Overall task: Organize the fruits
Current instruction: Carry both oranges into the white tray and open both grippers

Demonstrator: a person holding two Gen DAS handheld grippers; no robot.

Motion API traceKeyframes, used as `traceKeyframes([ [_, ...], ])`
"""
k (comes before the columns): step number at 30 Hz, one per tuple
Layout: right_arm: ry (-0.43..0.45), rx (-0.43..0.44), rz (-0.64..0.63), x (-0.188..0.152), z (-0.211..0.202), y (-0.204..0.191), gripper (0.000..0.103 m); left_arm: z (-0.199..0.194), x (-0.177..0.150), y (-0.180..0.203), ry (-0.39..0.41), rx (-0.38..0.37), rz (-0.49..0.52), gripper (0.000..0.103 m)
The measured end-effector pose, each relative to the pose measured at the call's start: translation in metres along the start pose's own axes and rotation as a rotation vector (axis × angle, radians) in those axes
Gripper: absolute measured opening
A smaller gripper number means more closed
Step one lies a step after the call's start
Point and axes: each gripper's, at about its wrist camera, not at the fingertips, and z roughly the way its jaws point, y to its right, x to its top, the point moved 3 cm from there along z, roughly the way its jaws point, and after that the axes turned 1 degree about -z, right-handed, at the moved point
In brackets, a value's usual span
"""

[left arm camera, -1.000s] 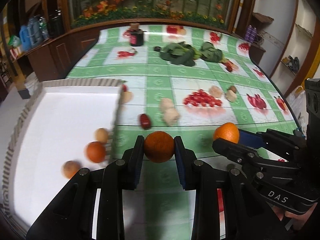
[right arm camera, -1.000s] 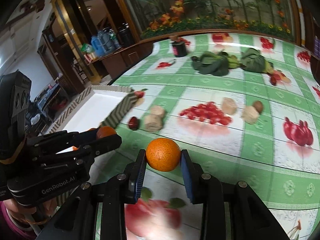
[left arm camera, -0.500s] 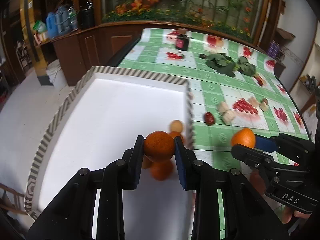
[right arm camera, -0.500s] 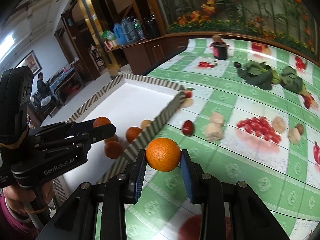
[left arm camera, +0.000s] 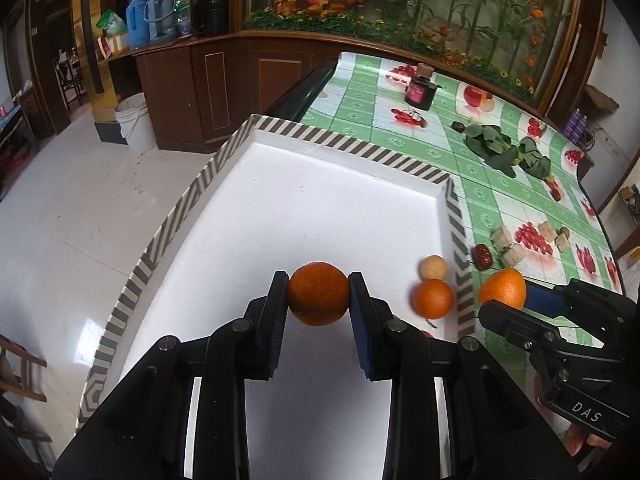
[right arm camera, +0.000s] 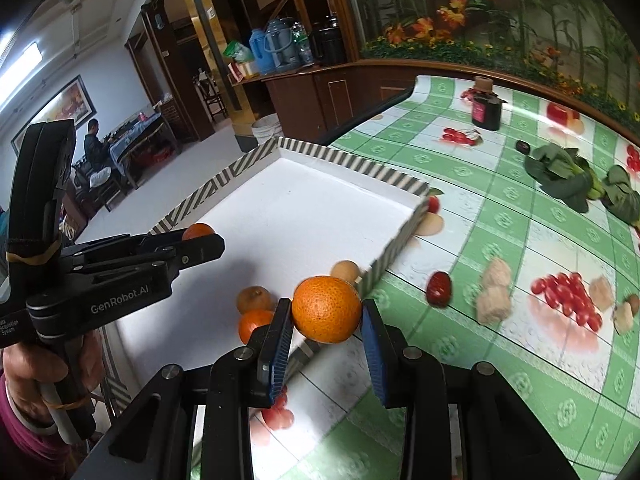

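Note:
My left gripper (left arm camera: pixel 318 290) is shut on a dark orange (left arm camera: pixel 318 300) and hangs over the white floor of the striped-rim tray (left arm camera: pixel 304 132). Another orange (left arm camera: pixel 433 298) and a small tan fruit (left arm camera: pixel 433 267) lie in the tray by its right wall. My right gripper (right arm camera: pixel 326 314) is shut on a brighter orange (right arm camera: pixel 326 304), above the tray's right rim (right arm camera: pixel 392 258). In the right wrist view the left gripper (right arm camera: pixel 200 242) shows over the tray with its orange (right arm camera: pixel 197 231) half hidden.
On the green checked tablecloth (right arm camera: pixel 540 360) right of the tray lie a red date (right arm camera: pixel 439 288), beige chunks (right arm camera: pixel 494 292), leafy greens (right arm camera: pixel 560 168) and a dark jar (right arm camera: pixel 486 110). The tray overhangs the table's left edge above the floor. A person sits far off at left.
Both grippers have carried their oranges leftward from above the tablecloth. The left one now hangs over the tray's inside, the right one over its right rim.

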Motion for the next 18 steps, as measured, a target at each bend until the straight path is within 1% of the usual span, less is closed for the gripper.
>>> traceKeyframes([
  [10, -0.024, 0.001, -0.029, 0.013, 0.025, -0.009, 0.033, 0.013, 0.003, -0.016, -0.024, 0.024, -0.031, 0.029],
  [18, -0.044, 0.004, -0.049, 0.027, 0.046, -0.013, 0.033, 0.019, 0.007, -0.02, -0.031, 0.034, -0.037, 0.029],
])
